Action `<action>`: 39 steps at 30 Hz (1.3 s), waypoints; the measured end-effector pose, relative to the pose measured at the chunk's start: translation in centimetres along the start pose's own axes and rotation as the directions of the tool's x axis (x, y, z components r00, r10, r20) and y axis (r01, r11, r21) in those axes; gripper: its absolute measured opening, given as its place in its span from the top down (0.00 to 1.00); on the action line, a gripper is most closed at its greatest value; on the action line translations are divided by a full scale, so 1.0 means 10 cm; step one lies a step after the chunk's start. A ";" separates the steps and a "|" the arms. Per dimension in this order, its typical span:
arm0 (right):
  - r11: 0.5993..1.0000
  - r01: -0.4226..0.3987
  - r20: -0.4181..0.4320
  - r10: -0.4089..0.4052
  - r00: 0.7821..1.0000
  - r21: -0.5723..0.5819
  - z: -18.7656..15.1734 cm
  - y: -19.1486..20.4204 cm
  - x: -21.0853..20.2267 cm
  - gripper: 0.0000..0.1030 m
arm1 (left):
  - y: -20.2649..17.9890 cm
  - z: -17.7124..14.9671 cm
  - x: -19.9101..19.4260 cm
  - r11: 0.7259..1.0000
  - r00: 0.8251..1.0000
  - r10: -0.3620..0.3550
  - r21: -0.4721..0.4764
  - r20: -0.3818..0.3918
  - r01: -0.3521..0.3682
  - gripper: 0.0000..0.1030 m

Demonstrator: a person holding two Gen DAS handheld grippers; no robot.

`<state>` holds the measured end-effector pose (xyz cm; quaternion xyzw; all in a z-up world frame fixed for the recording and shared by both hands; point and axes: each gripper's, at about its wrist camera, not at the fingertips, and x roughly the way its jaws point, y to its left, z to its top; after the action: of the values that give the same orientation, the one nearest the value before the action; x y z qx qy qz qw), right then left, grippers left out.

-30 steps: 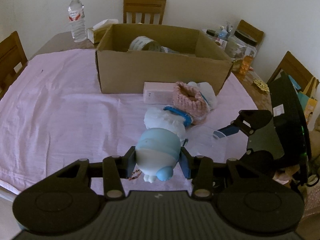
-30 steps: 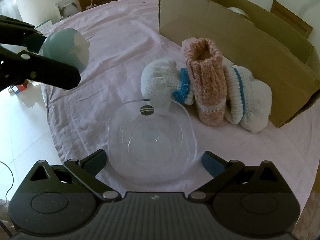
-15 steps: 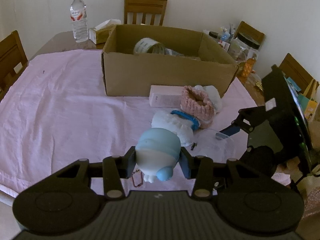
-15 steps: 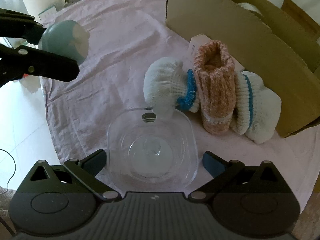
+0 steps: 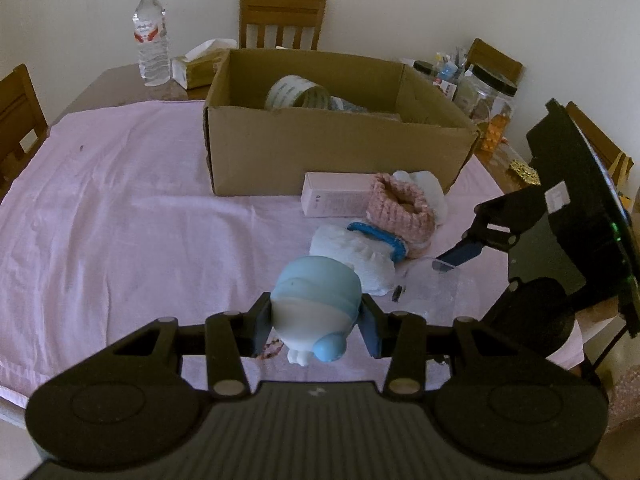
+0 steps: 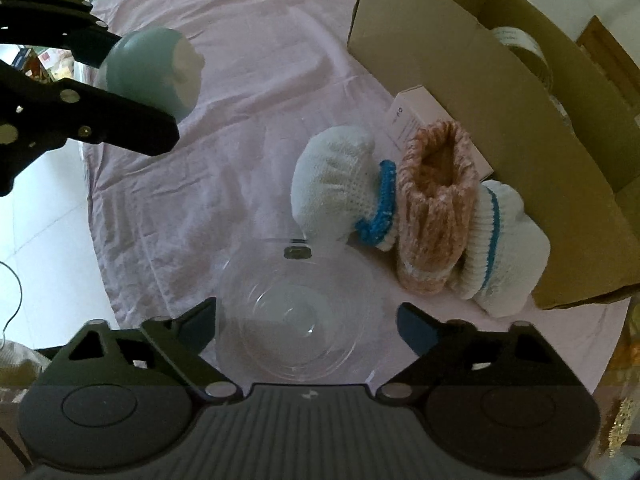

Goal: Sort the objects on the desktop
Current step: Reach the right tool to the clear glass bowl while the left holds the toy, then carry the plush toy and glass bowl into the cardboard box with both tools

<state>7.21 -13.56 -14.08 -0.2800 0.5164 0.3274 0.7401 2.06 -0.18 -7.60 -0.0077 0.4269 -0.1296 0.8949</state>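
In front of the cardboard box (image 5: pixel 340 148), on the pink tablecloth (image 5: pixel 120 220), a small cluster of things lies close together: a pale pink carton (image 5: pixel 334 199) flat against the box's near wall, a pink knitted bootie (image 5: pixel 402 210) upright just in front of it, and a white knitted bootie with a blue cuff (image 5: pixel 356 254) leaning on the pink one's near side. A second white bootie (image 6: pixel 504 248) rests between the pink one and the box's corner.

Nearer than these, well away from the box, the left gripper (image 5: pixel 316 322) is pinched on a light blue rounded toy (image 5: pixel 316 300), lifted clear of the cloth.

The right gripper (image 6: pixel 306 322) points steeply down over a clear plastic bowl (image 6: pixel 296 316) that sits just in front of the white bootie. Its jaws are closing with the bowl between them; the left tip looks to be at the rim, though the clear plastic makes contact hard to judge, and the right tip stands off it.

Inside the box lies a roll of tape (image 5: pixel 298 94). Behind the box stands a water bottle (image 5: pixel 152 38).
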 end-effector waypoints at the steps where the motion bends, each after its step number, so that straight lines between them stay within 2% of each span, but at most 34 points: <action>1: 1.000 -0.004 -0.001 0.004 1.000 -0.001 0.02 -0.01 0.00 0.17 | 0.01 0.00 0.00 1.000 1.000 -0.001 0.000 0.000 0.001 0.57; 4: 1.000 -0.012 -0.014 0.012 1.000 -0.010 0.01 -0.01 -0.03 0.22 | 0.03 0.02 0.01 1.000 1.000 -0.007 0.003 -0.003 0.007 0.57; 12: 1.000 -0.012 -0.033 0.011 0.999 -0.026 0.07 -0.03 -0.07 0.22 | 0.05 0.12 0.02 0.999 1.000 -0.023 0.030 -0.005 0.023 0.57; 18: 1.000 -0.002 -0.020 0.002 1.000 0.006 -0.01 -0.01 -0.34 0.22 | 0.06 0.25 0.02 0.997 0.998 -0.050 0.061 -0.022 0.051 0.57; 27: 0.987 0.045 0.040 -0.052 0.998 0.154 0.16 -0.13 -0.67 0.22 | 0.13 0.53 -0.01 0.980 0.991 -0.125 0.152 -0.042 0.130 0.57; 32: 0.981 0.054 0.077 -0.070 0.995 0.188 0.25 -0.18 -0.78 0.23 | 0.12 0.71 -0.03 0.975 0.991 -0.130 0.180 -0.023 0.132 0.57; 39: 0.983 0.055 0.121 -0.078 0.990 0.177 0.29 -0.31 -0.92 0.23 | 0.05 0.98 0.01 0.978 0.994 -0.113 0.179 0.015 0.108 0.57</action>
<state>8.98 -15.15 -4.22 -0.2103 0.4850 0.2736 0.8036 9.76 -0.69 -1.54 0.0469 0.4011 -0.2166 0.8888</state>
